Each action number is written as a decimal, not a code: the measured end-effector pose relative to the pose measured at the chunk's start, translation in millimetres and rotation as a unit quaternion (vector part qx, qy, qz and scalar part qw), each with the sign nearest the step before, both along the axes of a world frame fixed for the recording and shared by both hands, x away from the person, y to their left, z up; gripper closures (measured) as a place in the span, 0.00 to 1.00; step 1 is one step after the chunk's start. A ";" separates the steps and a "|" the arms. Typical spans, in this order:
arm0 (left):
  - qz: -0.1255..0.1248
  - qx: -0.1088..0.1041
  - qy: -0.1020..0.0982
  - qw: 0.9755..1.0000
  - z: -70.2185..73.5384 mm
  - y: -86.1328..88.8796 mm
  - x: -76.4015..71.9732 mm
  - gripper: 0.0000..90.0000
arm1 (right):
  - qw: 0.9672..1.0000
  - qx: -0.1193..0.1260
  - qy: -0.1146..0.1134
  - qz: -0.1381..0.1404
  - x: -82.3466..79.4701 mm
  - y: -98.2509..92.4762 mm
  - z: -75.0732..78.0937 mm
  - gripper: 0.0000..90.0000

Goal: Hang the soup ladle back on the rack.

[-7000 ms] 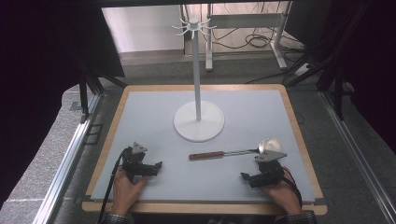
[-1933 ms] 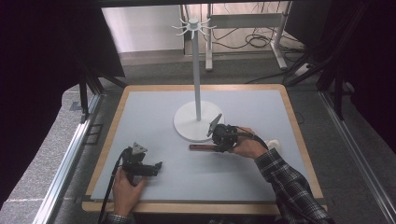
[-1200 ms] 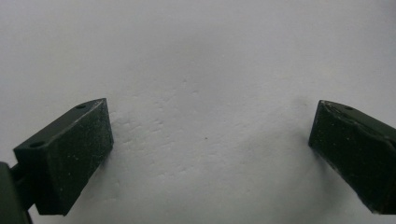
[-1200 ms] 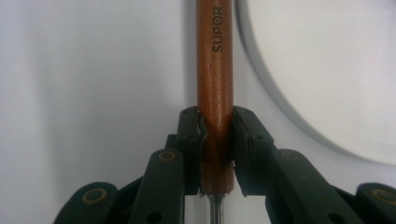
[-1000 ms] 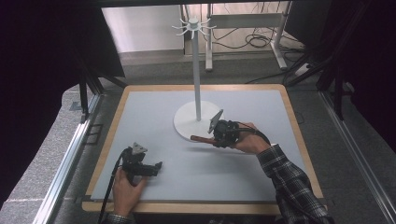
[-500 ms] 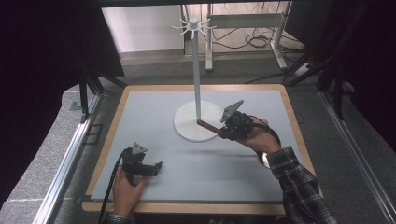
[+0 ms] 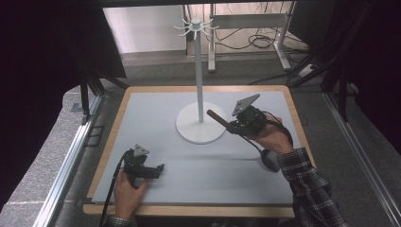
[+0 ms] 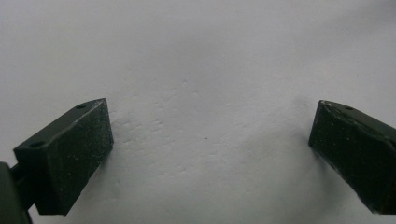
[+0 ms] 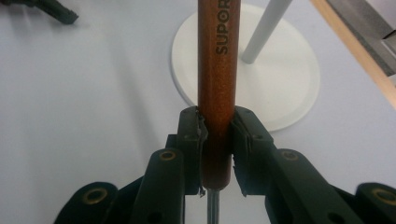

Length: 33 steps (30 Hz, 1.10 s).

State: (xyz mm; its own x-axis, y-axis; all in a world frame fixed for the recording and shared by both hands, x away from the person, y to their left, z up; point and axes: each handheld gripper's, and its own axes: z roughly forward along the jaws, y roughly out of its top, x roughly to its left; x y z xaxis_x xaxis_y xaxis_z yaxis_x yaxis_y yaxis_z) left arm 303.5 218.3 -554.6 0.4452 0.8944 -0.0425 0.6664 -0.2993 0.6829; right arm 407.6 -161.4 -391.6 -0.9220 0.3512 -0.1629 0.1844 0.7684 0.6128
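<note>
My right gripper [image 7: 232, 126] is clamped on the ladle's wooden handle [image 9: 214, 93], lifted off the surface [image 7: 142, 113] right of centre, beside the white stand [image 7: 200, 124]. Left gripper [image 7: 160, 169] rests lower left, jaws wide open, holding nothing.

Around the work table

A white stand [image 7: 197, 85] rises from a round white base [image 7: 201, 124] on the pale grey mat [image 7: 156, 113], and small hooks spread from its top [image 7: 195, 24]. A light wooden frame [image 7: 111, 130] borders the mat. Beyond the table's far edge, black cables [image 7: 257, 42] lie on the floor beside the legs of a grey metal frame [image 7: 283, 47]. A metal rail [image 7: 71, 156] runs along the left.
</note>
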 end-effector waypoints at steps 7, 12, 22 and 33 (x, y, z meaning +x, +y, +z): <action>0.002 -0.002 -0.001 1.000 -0.2 -0.3 0.0 0.00 | 0.999 0.038 -0.007 -0.019 -2.1 -13.2 14.1 0.82; 0.002 -0.002 -0.001 1.000 -0.2 -0.3 0.0 0.00 | 0.995 0.092 -0.016 -0.033 -4.9 -29.5 23.1 0.83; 0.002 -0.002 -0.001 1.000 -0.2 -0.3 0.0 0.00 | 0.984 0.165 -0.043 -0.045 -15.9 -47.4 36.3 0.83; 0.002 -0.002 0.000 1.000 0.0 -0.3 0.0 0.00 | 0.969 0.225 -0.086 -0.050 -26.3 -52.4 51.4 0.83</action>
State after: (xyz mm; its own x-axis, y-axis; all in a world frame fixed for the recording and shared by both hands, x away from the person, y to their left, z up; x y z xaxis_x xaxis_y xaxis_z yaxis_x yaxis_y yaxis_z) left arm 303.5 218.0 -554.6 0.4423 0.8956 -0.0467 0.6678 -0.2941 0.6838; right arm 381.3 -213.8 -340.2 -0.8524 0.5087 -0.1207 0.1092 0.3991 0.9104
